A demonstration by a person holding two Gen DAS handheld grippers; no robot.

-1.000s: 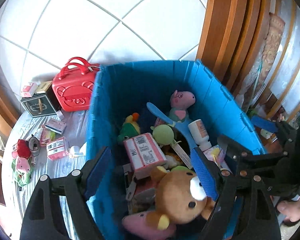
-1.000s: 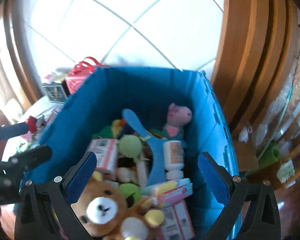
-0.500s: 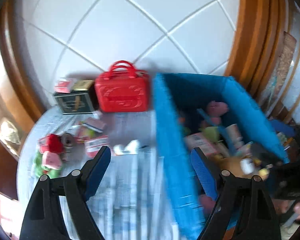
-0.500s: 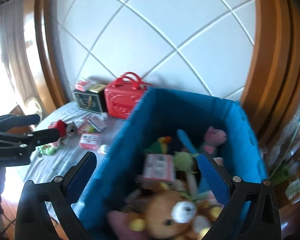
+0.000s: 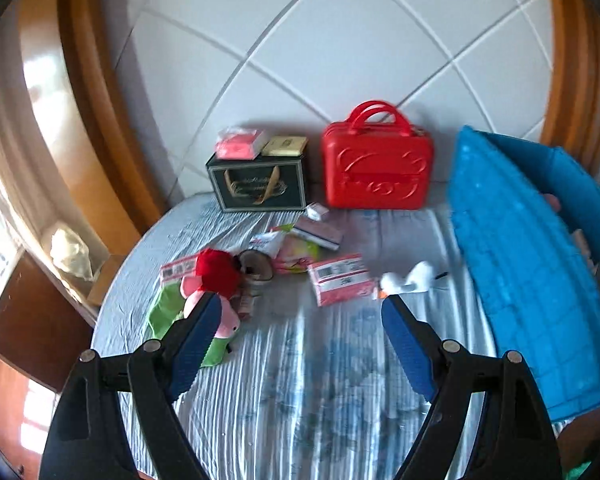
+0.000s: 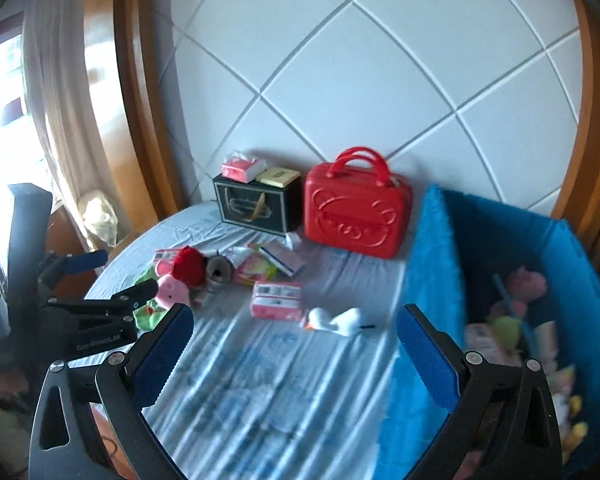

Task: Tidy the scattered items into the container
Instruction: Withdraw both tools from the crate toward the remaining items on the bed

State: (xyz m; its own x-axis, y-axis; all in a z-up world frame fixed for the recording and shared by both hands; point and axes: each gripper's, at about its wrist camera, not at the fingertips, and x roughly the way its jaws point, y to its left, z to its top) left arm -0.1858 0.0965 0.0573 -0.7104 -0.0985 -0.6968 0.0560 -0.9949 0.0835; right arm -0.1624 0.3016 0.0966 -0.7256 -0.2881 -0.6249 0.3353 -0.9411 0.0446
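Note:
A blue fabric bin (image 6: 432,264) stands at the right of the bed, holding several toys such as a pink pig plush (image 6: 526,280). Its outer wall (image 5: 524,280) fills the right of the left wrist view. Scattered on the striped sheet lie a pink packet (image 5: 340,278), a white bird toy (image 5: 404,282), a red and pink plush (image 5: 214,276), a small can (image 5: 256,268) and more packets (image 5: 296,246). My left gripper (image 5: 300,332) hovers open over the sheet just short of them, empty. My right gripper (image 6: 294,350) is open and empty too, left of the bin.
A red toy suitcase (image 5: 376,172) and a dark gift box (image 5: 260,186) with small packs on top stand against the white quilted headboard (image 5: 320,40). Wooden framing curves round both sides. The bed edge drops off at the left, beside a window and curtain (image 6: 52,80).
Both grippers swung left, from over the bin's contents to over the open sheet. The bin slid to the right of both views and the scattered items came to the centre.

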